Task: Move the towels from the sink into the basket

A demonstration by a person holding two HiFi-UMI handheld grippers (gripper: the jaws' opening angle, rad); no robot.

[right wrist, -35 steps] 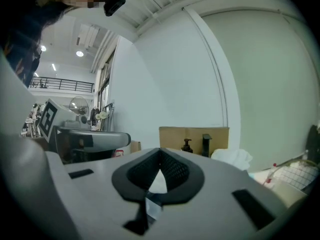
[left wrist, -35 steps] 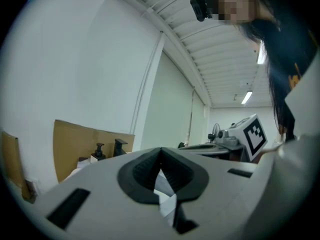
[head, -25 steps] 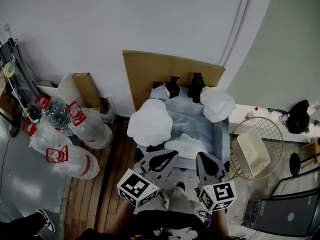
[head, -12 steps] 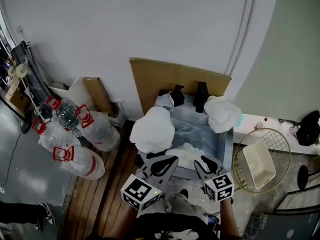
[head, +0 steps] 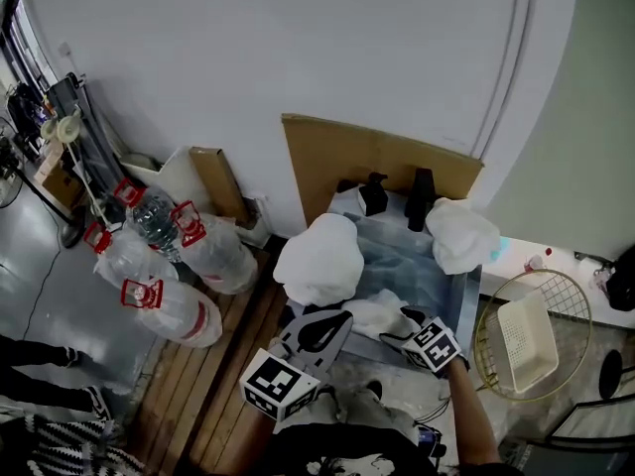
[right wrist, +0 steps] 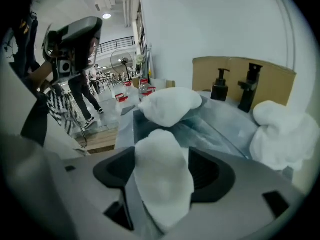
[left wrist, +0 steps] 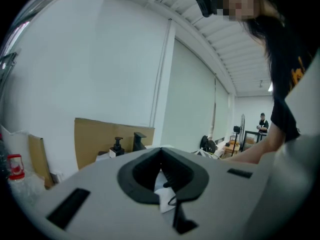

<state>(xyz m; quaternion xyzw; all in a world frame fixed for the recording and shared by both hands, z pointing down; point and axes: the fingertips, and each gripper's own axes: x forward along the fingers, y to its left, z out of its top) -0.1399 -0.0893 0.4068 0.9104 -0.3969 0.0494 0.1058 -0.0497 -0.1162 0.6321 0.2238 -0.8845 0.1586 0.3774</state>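
white wall (head: pixel 298 58) behind grey sink (head: pixel 417 266), wooden floor (head: pixel 213 405).

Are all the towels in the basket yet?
Not yet. No towel shows in the basket. The jaws of the right gripper are opening around the near towel in the sink. The left towel and the right towel, bunched on the sink's rims, are left to move.
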